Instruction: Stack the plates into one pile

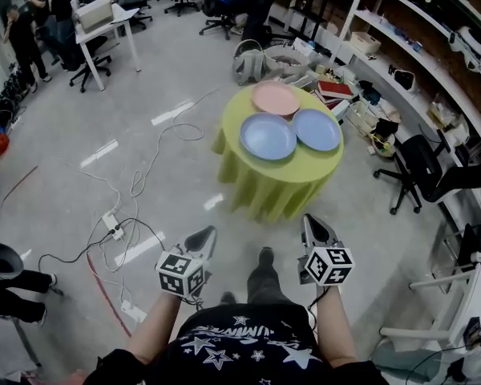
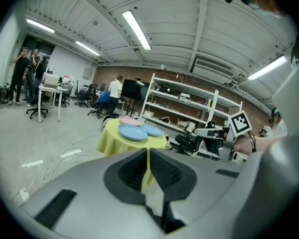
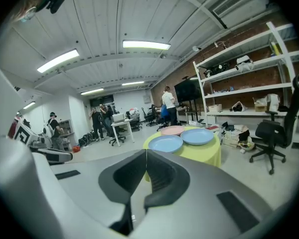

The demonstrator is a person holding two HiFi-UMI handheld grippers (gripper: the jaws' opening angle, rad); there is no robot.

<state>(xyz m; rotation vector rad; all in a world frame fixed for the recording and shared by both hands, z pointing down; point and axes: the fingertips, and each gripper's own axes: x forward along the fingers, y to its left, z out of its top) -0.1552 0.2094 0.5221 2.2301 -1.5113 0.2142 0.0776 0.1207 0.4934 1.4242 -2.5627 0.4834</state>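
Three plates lay side by side on the round table with its yellow-green cloth, none yet stacked. The pink plate sat at the table's far edge. The left blue plate and the right blue plate sat at its near side, their rims touching or slightly overlapping. Being round, they had no long axis, so direction mattered more than wrist angle.

Both grippers were well short of the table, with bare floor between. The table lay straight ahead of them and a little to the person's right. That put the right gripper somewhat nearer its near edge than the left gripper, and likely the better one to reach the right blue plate first.

The head view alone gave the layout from above and the gap between grippers and table. The gripper views alone settled the jaws. In the left gripper view the left gripper was clenched on nothing, with only a sliver of cloth showing through the slit. In the right gripper view the right gripper was likewise pressed together and empty. From that low angle the plates lay flat in a single layer.
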